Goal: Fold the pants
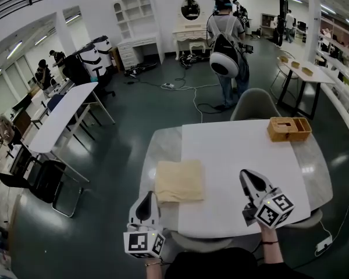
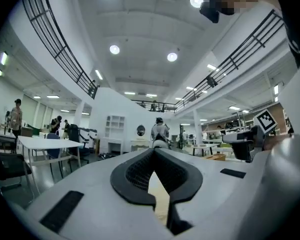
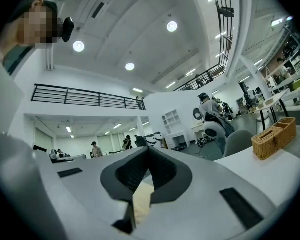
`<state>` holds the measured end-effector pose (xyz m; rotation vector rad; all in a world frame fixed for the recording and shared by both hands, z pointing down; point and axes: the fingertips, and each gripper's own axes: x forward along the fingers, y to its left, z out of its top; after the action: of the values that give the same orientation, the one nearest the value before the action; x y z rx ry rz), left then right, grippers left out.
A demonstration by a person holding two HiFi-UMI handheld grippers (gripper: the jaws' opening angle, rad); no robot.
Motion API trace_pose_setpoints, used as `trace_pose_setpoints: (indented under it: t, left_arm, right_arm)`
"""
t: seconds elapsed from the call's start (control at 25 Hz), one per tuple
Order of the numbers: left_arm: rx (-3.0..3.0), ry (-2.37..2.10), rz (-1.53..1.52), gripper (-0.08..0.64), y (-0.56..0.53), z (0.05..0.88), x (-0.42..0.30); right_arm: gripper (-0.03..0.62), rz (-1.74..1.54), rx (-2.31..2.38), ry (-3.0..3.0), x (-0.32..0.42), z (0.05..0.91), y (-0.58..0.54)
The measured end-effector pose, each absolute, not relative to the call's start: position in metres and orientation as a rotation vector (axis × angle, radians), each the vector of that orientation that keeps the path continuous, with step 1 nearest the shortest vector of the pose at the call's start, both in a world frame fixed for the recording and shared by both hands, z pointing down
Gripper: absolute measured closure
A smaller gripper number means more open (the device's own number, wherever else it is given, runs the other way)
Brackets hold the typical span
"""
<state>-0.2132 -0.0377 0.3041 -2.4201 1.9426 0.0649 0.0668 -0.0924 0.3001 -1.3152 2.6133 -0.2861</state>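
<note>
- The left gripper (image 1: 146,201) is held level at the near edge of the table (image 1: 238,144), just short of the cloth. Its jaws are seen pressed together at the tips in the left gripper view, with nothing clamped between them.
- The right gripper (image 1: 248,179) is held above the bare white tabletop, well apart from the cloth. Its jaws are likewise brought together and nothing is carried.
- Both claws being empty and clear of the fabric, the folding is judged to be finished or nearly so.
- The pants (image 1: 179,181) are laid as a compact cream rectangle on the left part of the table, just beyond the left gripper. The edges are squared and no leg is left trailing, which suits a completed fold.
- A wicker basket (image 1: 288,128) is set at the far right corner, kept out of the working area.
- A grey chair (image 1: 254,104) is pushed up to the far side.
- Beyond it, a person with a backpack (image 1: 227,45) is seen standing on the floor.
</note>
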Motion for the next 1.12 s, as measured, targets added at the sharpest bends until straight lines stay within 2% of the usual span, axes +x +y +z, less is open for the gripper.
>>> trace_pose_setpoints:
  t: [1.12]
  left_arm:
    - [-2.349, 1.983, -0.045, 0.546, -0.029, 0.312, -0.209]
  right_arm:
    - [0.578, -0.230, -1.366, 2.640, 0.088, 0.312, -0.090]
